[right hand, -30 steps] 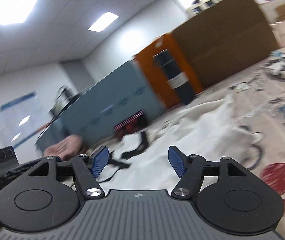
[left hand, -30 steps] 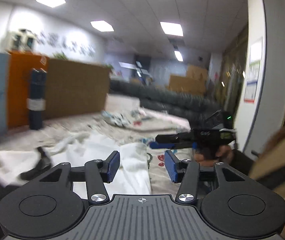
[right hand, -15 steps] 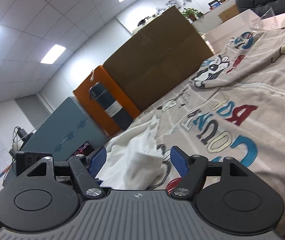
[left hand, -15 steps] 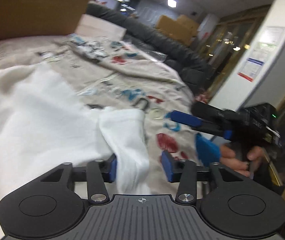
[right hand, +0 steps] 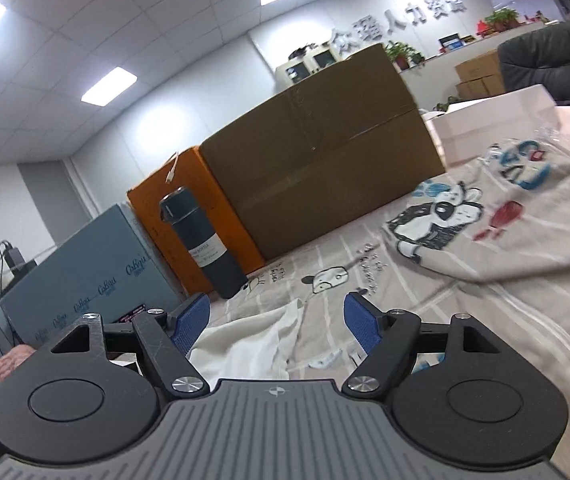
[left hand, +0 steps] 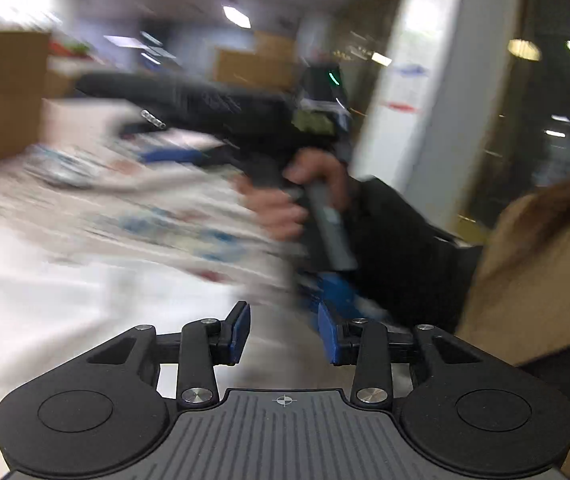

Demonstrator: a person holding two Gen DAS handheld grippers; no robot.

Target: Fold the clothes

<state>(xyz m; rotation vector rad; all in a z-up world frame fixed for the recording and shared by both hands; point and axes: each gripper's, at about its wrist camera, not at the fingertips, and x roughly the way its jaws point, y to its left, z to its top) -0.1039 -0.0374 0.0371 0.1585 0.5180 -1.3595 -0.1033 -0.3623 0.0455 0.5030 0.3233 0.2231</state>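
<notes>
A white garment (left hand: 45,300) lies on a cartoon-print sheet (right hand: 465,288); the left wrist view is badly blurred. My left gripper (left hand: 283,334) is open and empty, just right of the garment's edge. My right gripper (right hand: 277,322) is open and empty, low over the sheet, with a corner of the white garment (right hand: 245,344) lying between its fingers and toward the left pad. The right gripper also shows in the left wrist view (left hand: 317,216), held in a hand close ahead of the left one.
A large brown cardboard box (right hand: 317,172), an orange box (right hand: 173,216), a teal box (right hand: 89,280) and a dark bottle (right hand: 201,244) stand along the sheet's far side. A white box (right hand: 493,116) and a dark sofa (right hand: 553,60) are at the right.
The left gripper has swung right and up, off the white garment, blurring its view. The right gripper has dropped lower toward the sheet near the garment's corner. Both stay open.
</notes>
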